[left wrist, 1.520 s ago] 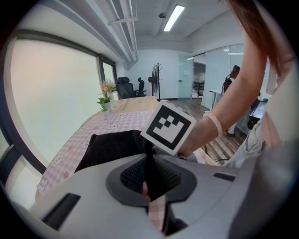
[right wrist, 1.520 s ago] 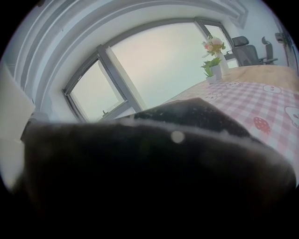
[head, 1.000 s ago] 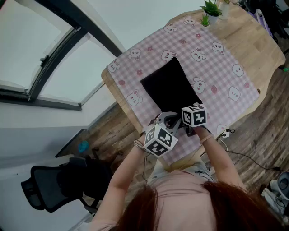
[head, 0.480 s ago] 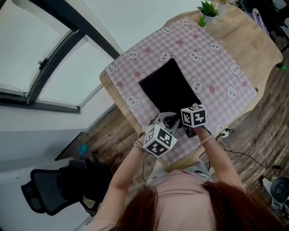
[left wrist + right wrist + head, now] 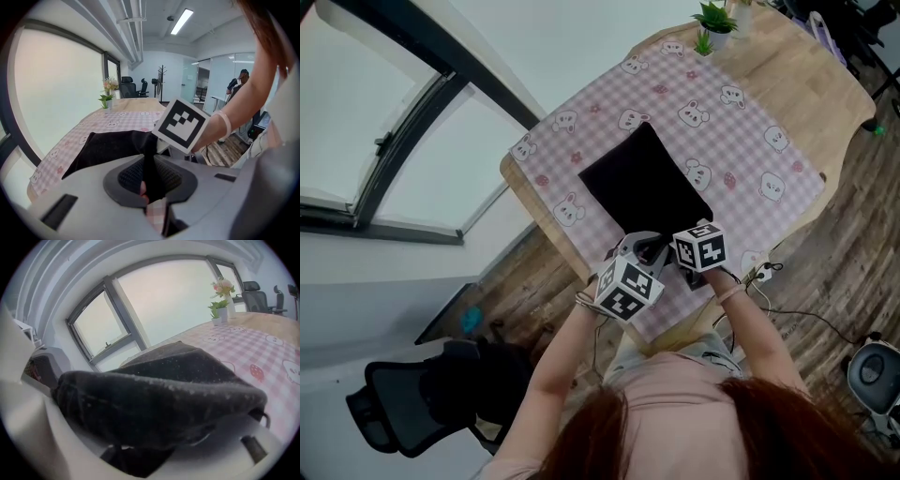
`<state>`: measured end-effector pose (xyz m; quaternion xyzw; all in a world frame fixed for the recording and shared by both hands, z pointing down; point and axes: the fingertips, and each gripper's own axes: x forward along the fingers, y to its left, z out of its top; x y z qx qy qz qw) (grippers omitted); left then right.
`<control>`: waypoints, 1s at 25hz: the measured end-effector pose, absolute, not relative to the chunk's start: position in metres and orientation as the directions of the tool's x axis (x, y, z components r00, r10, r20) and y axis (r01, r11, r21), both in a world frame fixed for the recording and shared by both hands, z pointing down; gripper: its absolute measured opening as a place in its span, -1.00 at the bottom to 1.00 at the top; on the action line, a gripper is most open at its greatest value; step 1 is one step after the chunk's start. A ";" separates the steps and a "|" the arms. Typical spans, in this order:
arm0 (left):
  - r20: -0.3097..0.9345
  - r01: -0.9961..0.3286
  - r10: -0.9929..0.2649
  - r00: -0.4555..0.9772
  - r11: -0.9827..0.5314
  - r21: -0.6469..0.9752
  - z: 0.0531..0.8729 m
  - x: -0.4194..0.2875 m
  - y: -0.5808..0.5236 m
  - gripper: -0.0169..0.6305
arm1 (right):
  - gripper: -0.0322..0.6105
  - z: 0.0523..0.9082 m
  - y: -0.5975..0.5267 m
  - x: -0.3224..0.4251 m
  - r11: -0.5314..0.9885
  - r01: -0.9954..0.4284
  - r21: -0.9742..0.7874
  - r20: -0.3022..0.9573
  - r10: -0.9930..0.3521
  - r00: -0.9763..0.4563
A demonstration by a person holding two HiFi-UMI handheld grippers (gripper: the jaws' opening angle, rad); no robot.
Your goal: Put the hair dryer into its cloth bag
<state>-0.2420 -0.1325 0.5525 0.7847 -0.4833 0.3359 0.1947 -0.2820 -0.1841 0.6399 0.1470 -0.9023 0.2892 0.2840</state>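
A black cloth bag (image 5: 642, 187) lies lengthwise on the pink checked tablecloth (image 5: 741, 141). Both grippers are at its near end. My left gripper (image 5: 643, 249) is shut on a narrow black strip of the bag's edge (image 5: 150, 161), pinched between its ribbed pads. My right gripper (image 5: 677, 255) is just to the right, its marker cube (image 5: 182, 125) close beside the left jaws. Its jaws are opening, and the bulging dark end of the bag (image 5: 159, 399) lies across the gap between them. No hair dryer shows in any view.
The wooden table (image 5: 825, 66) carries small potted plants (image 5: 711, 17) at its far end. A cable (image 5: 769, 274) hangs off the near edge by my right wrist. A black office chair (image 5: 403, 394) stands on the floor at lower left. A person (image 5: 240, 84) stands far off.
The head view has drifted a little. Both grippers stay at the bag's near end, and the bag lies as before.
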 end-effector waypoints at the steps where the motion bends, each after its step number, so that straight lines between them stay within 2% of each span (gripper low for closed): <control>1: 0.716 -0.890 -0.627 0.308 -0.456 -0.016 0.553 -0.241 -0.131 -0.82 | -0.02 0.639 -0.183 -0.280 0.791 -0.430 -0.436 0.594 -0.105 -0.797; 25: 0.732 -0.945 -0.635 0.248 -0.325 0.039 0.581 -0.222 -0.122 -0.77 | -0.10 0.618 -0.172 -0.197 0.778 -0.491 -0.391 0.588 -0.199 -0.784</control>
